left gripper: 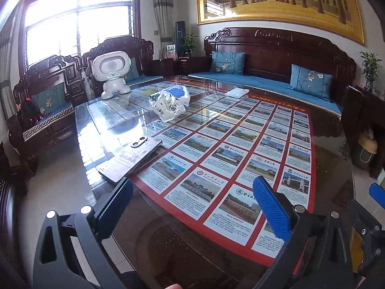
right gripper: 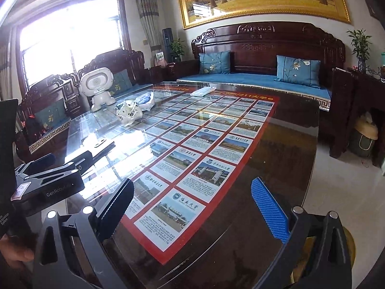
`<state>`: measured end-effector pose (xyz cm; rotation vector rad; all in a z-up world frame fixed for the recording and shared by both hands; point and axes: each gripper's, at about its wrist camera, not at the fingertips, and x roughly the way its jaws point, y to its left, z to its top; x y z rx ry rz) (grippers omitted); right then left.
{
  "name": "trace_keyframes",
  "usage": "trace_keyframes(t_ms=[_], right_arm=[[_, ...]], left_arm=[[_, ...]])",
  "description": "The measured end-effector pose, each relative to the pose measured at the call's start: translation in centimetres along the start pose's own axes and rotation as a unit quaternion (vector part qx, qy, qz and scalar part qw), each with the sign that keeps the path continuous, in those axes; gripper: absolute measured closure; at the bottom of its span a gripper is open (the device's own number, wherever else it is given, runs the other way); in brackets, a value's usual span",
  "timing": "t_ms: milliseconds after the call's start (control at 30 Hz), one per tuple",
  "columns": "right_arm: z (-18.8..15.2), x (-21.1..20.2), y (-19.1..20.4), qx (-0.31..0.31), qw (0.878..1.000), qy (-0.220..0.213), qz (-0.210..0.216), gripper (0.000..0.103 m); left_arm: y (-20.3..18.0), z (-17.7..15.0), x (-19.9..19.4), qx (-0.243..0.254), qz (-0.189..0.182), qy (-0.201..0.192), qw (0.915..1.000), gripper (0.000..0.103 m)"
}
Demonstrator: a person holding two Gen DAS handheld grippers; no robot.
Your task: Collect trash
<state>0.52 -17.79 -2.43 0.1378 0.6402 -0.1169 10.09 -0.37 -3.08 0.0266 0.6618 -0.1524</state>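
Nearest the lens in both wrist views are the fingers themselves: the left gripper (left gripper: 192, 207) and the right gripper (right gripper: 192, 207) both stand wide apart with nothing between them, held low over the near edge of the glass counter (left gripper: 332, 144). The likely trash sits well away toward the far left of the counter: a crumpled white plastic bag (left gripper: 167, 107) with black printing, and touching it just behind, a second bag with something blue inside (left gripper: 179, 91). A white toy robot (left gripper: 112, 73) stands beside them, a flat white packet (left gripper: 237, 92) lies near the far edge, and a phone on a booklet (left gripper: 134, 159) lies at the near left; whether the packet counts as trash cannot be told. The step in hand appears to be the reach toward the bags. To do it well, I would carry one gripper forward across the poster under the glass, keep the fingers wide until they straddle a raised fold of the bag, then pinch the film rather than press down, since thin plastic will slide on glass. Steer clear of the toy robot and the phone.
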Motion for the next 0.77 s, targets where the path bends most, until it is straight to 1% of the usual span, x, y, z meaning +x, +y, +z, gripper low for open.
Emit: trace_keyframes(t_ms=[33,100,200,267,433,600,633,700,767], right_arm=[[-0.1,0.0,0.0,0.001,1.000,0.001,0.001,0.008],[-0.1,0.0,0.0,0.002,1.000,0.004,0.012,0.008],[-0.1,0.1,0.1,-0.001,1.000,0.007,0.015,0.008],[-0.1,0.0,0.1,-0.002,1.000,0.005,0.015,0.008],[-0.1,-0.1,-0.4,0.007,1.000,0.007,0.014,0.008],[0.0,0.0,-0.9,0.014,1.000,0.006,0.006,0.008],[0.1,0.1,-1.0,0.014,1.000,0.006,0.004,0.008],[0.2,0.4,-1.0,0.012,1.000,0.009,0.001,0.008],[0.4,1.3,-0.7,0.007,1.000,0.019,-0.001,0.008]], left_arm=[[-0.1,0.0,-0.4,0.006,0.005,-0.010,0.9999,0.004],[-0.5,0.0,-0.9,0.015,0.002,-0.020,0.9997,0.004],[-0.6,0.3,-1.2,0.019,-0.002,-0.019,0.9996,0.004],[-0.7,0.4,-1.2,0.020,0.005,-0.019,0.9996,0.004],[-0.5,0.3,-0.6,0.011,-0.004,-0.002,0.9999,0.004],[-0.6,0.2,0.2,0.012,-0.034,0.020,0.9992,0.004],[-0.6,0.2,0.4,0.012,-0.035,0.021,0.9991,0.004],[-0.6,0.3,0.9,0.011,-0.025,0.017,0.9995,0.004],[-0.3,0.5,1.9,0.007,-0.021,0.022,0.9995,0.004]])
